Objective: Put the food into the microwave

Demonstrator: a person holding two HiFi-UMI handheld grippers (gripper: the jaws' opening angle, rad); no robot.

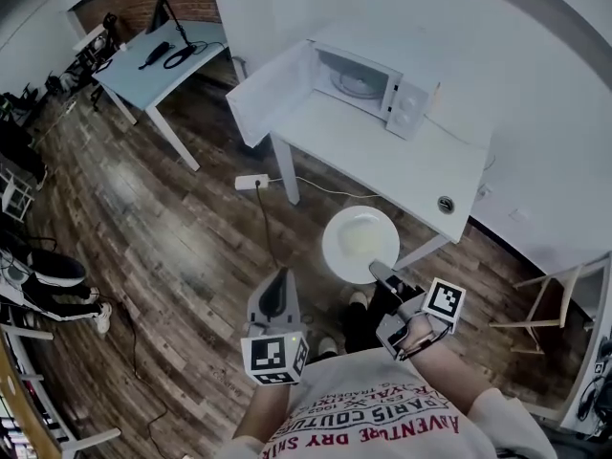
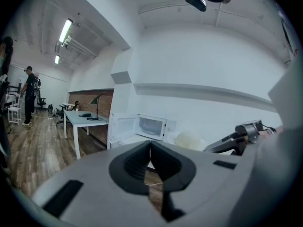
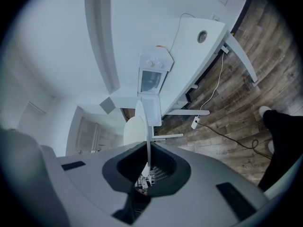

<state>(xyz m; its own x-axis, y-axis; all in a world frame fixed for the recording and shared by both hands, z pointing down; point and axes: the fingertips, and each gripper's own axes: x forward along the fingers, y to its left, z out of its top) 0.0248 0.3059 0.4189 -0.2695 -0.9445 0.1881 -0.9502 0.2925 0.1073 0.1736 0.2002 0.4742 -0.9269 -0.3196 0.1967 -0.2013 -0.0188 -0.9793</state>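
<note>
We log the right tool (image 1: 382, 273) clamped on the rim of the white plate (image 1: 356, 242), centre frame, over the floor (image 1: 191, 247). Left tool (image 1: 276, 293), lower centre: jaws together, empty. Microwave (image 1: 368, 82), door open, stands on the surface (image 1: 382, 151), upper centre.

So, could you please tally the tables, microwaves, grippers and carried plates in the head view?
Tables: 2 (white table, far desk)
Microwaves: 1 (microwave, door open)
Grippers: 2 (left gripper, right gripper)
Carried plates: 1 (white plate, in the right gripper's jaws)
Total: 6
</note>
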